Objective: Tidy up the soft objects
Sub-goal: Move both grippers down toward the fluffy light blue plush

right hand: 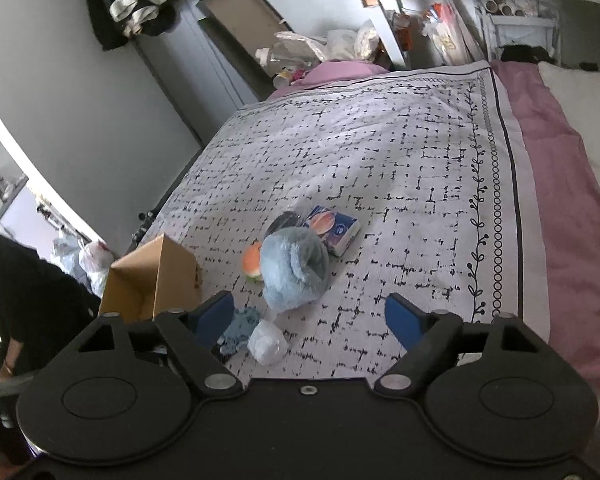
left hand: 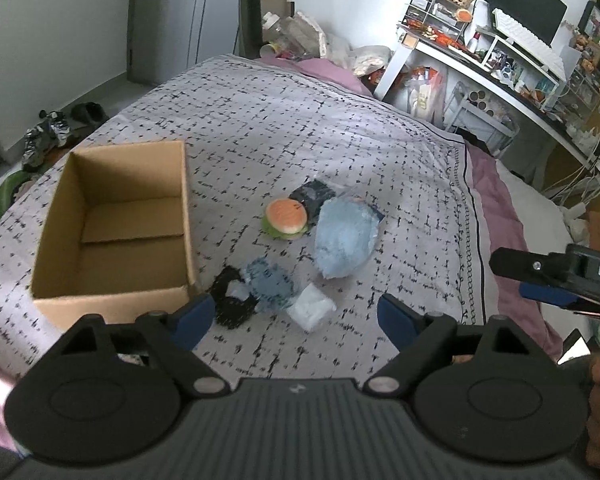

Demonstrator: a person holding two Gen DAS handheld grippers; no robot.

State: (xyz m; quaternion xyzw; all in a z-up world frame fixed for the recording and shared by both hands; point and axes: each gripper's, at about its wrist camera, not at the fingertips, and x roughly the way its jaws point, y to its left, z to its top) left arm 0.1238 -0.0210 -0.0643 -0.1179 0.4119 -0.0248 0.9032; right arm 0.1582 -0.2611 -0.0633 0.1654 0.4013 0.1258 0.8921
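The fluffy pale-blue plush toy (right hand: pixel 294 266) lies on the patterned bedspread (right hand: pixel 400 152) beside the burger-shaped squishy (left hand: pixel 286 218), near the open cardboard box (left hand: pixel 116 232). It looks light and yielding; pinching its bulky middle seems safest. The left gripper (left hand: pixel 296 316) and right gripper (right hand: pixel 310 316) both hover spread wide, holding and touching nothing.

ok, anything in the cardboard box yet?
No, the cardboard box shows only its bare floor; the burger toy lies on the bed.
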